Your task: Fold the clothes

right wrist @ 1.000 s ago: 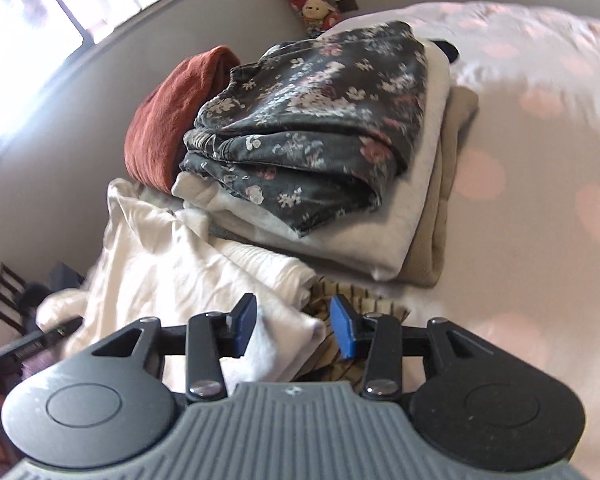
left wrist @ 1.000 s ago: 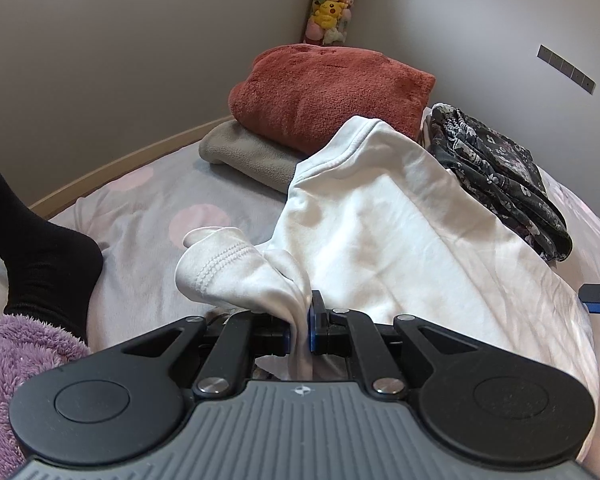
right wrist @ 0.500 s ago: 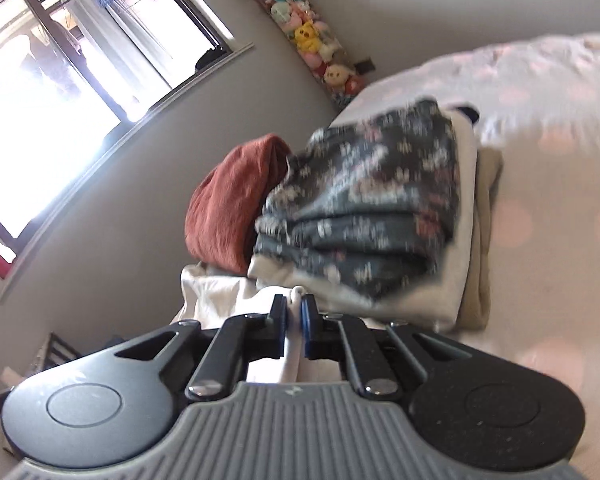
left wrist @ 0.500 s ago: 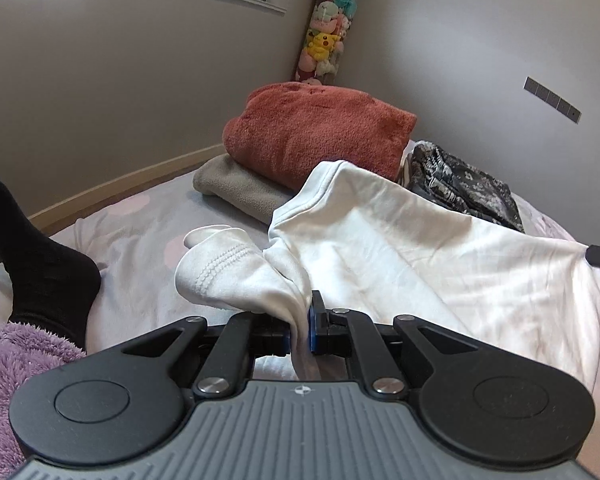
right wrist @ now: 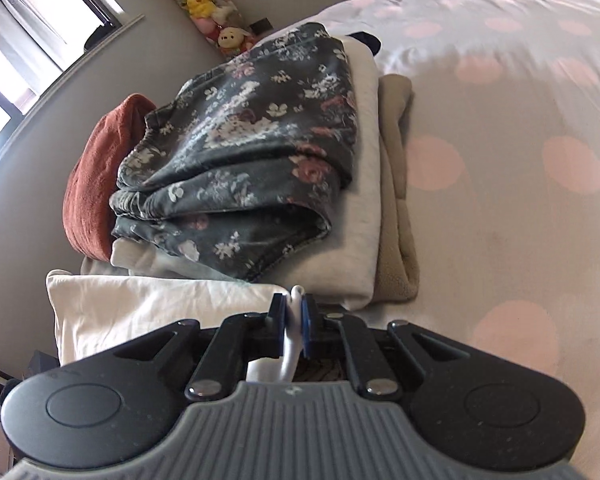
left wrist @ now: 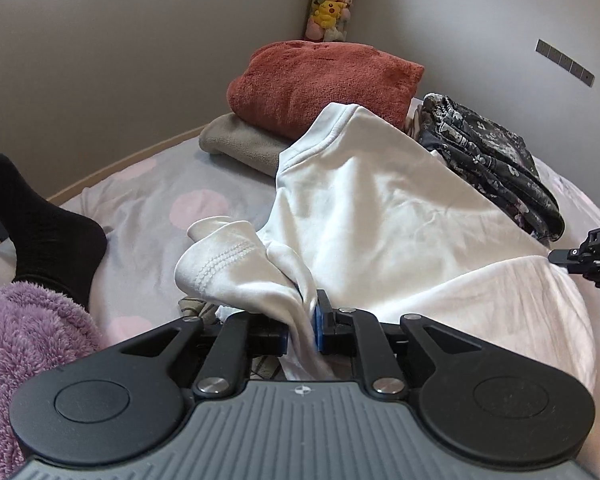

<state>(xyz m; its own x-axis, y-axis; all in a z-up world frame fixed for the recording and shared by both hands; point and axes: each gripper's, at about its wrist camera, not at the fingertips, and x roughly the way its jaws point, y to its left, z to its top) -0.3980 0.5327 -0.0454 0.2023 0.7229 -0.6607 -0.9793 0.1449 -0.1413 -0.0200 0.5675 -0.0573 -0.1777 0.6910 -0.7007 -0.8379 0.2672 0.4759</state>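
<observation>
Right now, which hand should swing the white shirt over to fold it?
Probably the left gripper: it pinches the white cotton shirt beside open polka-dot bedsheet. The right gripper, also clamped on the shirt, sits against the folded floral garment.

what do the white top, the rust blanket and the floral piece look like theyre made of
White top: looks like smooth matte cotton knit, with soft creases and a ribbed cuff. Rust blanket: fleece or plush, by its fuzzy, thick pile. Floral piece: thin woven or denim-like printed fabric, with stitched hems and flat folds; the exact fibre is unclear.
</observation>
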